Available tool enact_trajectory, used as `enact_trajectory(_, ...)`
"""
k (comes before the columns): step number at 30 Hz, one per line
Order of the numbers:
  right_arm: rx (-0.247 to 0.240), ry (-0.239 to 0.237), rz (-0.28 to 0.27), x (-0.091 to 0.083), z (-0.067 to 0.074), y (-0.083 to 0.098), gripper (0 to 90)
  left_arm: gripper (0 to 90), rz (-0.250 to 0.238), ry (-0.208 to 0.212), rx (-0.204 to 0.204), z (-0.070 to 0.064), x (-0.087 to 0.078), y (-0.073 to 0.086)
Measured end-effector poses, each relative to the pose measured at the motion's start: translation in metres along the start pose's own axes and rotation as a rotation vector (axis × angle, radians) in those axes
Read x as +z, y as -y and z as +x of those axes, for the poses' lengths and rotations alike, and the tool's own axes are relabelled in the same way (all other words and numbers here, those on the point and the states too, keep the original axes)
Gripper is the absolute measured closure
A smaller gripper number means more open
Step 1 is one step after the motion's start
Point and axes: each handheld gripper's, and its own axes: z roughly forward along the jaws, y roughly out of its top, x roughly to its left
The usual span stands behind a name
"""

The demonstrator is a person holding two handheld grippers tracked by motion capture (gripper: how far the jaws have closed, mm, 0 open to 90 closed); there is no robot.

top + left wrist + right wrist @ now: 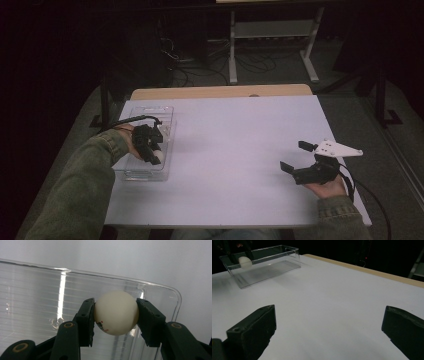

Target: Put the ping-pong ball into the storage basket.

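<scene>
Left hand-held gripper [116, 315] pinches white ball [116, 313], logo half hidden; clear box [35, 290] cropped; right hand-held gripper [328, 335] spread.

Broad open stretch of white table [235, 150] lies between the two hands — nothing stands on it. At its left edge the clear plastic box [167, 145], open-topped, walls in the left gripper [152, 150] on all sides.

A dim laboratory or test room is showing: a white-topped table [240, 150] is standing on grey carpet, loose cables [200, 62] are trailing behind it, and a metal-framed bench [272, 30] is standing beyond.
</scene>
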Motion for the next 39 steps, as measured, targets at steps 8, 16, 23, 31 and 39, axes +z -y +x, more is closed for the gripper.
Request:
enact_trajectory(8,-0.001,0.003,0.001,-0.001,0.0,0.0,0.0,51.2,0.012,0.013,-0.002,0.001,0.01,0.001)
enact_trajectory(16,-0.003,0.003,0.007,0.0,0.0,0.0,0.0,51.1,0.035,0.022,0.0,0.002,0.02,0.0)
enact_trajectory(23,-0.004,-0.001,0.013,0.0,0.0,0.001,0.0,50.8,0.046,0.031,0.004,0.003,0.023,-0.001)
enact_trajectory(31,-0.003,0.005,0.009,-0.001,0.0,0.001,0.0,44.8,0.032,0.01,-0.004,0.001,0.019,0.0)
enact_trajectory(39,-0.005,0.003,0.011,-0.001,0.001,0.001,0.0,32.5,0.028,-0.044,-0.041,0.002,0.015,0.002)
